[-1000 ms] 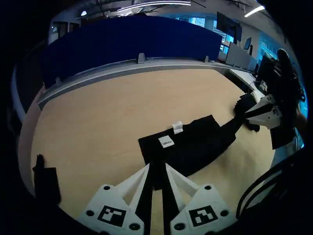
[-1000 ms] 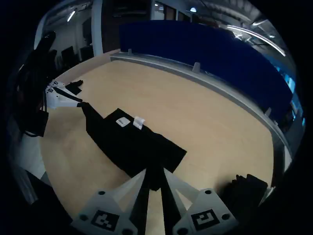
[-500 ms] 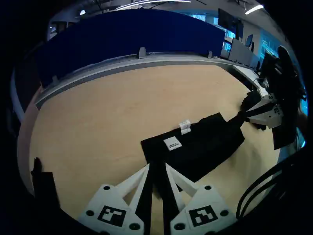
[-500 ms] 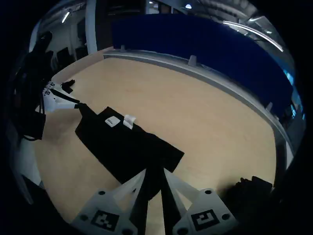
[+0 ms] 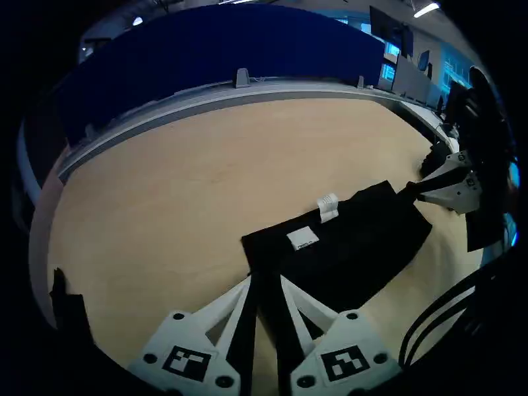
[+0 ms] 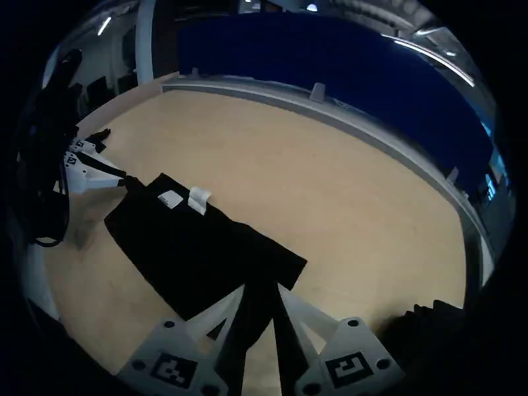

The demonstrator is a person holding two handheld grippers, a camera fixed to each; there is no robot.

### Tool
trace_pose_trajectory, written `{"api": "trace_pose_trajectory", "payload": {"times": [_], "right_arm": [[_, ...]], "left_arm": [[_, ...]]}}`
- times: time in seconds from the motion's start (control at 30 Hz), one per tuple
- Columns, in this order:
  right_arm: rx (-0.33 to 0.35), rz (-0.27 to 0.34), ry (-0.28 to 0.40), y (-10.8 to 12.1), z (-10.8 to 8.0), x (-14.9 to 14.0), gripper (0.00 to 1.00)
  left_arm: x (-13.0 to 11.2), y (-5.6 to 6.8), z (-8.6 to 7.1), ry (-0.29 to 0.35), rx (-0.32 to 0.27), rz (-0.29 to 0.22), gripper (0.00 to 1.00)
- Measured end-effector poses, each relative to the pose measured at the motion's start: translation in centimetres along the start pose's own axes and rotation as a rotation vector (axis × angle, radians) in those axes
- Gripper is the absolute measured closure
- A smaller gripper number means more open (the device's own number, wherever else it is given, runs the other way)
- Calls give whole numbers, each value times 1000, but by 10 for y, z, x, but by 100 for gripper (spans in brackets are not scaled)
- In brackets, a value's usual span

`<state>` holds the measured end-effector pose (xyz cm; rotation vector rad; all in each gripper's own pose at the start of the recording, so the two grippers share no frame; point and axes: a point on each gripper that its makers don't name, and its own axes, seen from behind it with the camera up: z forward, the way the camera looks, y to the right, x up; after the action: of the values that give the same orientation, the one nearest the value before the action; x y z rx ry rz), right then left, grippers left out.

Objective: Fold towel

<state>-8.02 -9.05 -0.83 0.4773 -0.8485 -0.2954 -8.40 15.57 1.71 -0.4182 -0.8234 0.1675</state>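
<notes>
Towel lies spread flat on the table, white tags up; left claw is pinched narrow on one corner; right claw likewise on another. Right gripper view takes in a dark heap near right.

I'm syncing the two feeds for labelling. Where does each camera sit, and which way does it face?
Left gripper view: rides the left gripper, facing across the wooden table toward the blue partition; its own fingers pinch the black towel; right gripper at far right.
Right gripper view: rides the right gripper, facing the partition from the towel's opposite end; its own fingers pinch the towel; left gripper and a dark sleeve at far left.
Shared: towel, white tags, table, partition, both grippers.
</notes>
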Motion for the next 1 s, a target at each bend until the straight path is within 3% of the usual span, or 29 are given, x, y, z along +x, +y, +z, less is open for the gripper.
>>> {"api": "trace_pose_trajectory", "payload": {"times": [0.1, 0.2, 0.33, 0.53, 0.67, 0.73, 1.0], "right_arm": [[-9, 4, -9, 1, 4, -2, 73], [-29, -3, -14, 3, 5, -3, 63], [-47, -12, -22, 6, 8, -5, 53], [-73, 4, -2, 12, 8, 0, 31], [-80, 23, 15, 16, 3, 2, 7], [-80, 33, 19, 17, 1, 3, 0], [-79, 57, 28, 17, -6, 2, 0]], "left_arm": [[2, 0, 5, 9, -3, -1, 79], [4, -1, 7, 11, 1, 5, 76], [6, -5, 9, 13, 18, 18, 65], [9, -13, 6, 17, 41, 23, 38], [8, -13, 3, 19, 37, 22, 4], [7, -12, 2, 17, 35, 22, 3], [6, -12, -2, 17, 40, 15, 3]]}}
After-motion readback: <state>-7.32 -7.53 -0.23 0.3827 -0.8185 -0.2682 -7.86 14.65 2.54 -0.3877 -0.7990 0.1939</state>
